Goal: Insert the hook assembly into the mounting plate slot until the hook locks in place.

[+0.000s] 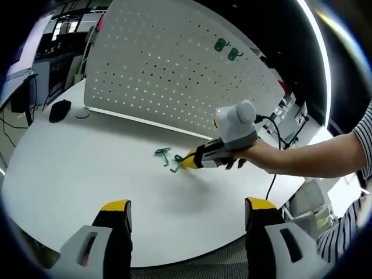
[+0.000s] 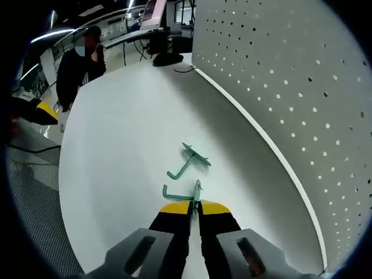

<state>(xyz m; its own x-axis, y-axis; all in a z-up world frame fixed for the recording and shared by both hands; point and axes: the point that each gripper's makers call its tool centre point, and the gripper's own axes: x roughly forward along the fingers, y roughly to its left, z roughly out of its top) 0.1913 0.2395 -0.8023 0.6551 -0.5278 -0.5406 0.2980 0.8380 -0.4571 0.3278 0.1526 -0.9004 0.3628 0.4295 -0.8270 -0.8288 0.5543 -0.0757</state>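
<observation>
Two green hooks lie on the round white table (image 1: 87, 174). My right gripper (image 2: 196, 205) is shut on the nearer green hook (image 2: 181, 189), pinching its flat plate between the yellow tips. The other loose green hook (image 2: 189, 157) lies just beyond it. In the left gripper view the right gripper (image 1: 187, 162) reaches in from the right, held by a hand, its tips at the hook (image 1: 176, 165) beside the second hook (image 1: 163, 153). A white pegboard (image 1: 168, 64) stands upright behind, with two green hooks (image 1: 226, 49) mounted near its top. My left gripper (image 1: 187, 212) is open above the table's near edge.
A black mouse (image 1: 59, 110) and cable lie at the table's far left by the pegboard's end. A person in dark clothes (image 2: 78, 64) stands beyond the table. Desks with monitors (image 2: 154, 14) are in the background. A striped sleeve (image 1: 349, 221) is at the right.
</observation>
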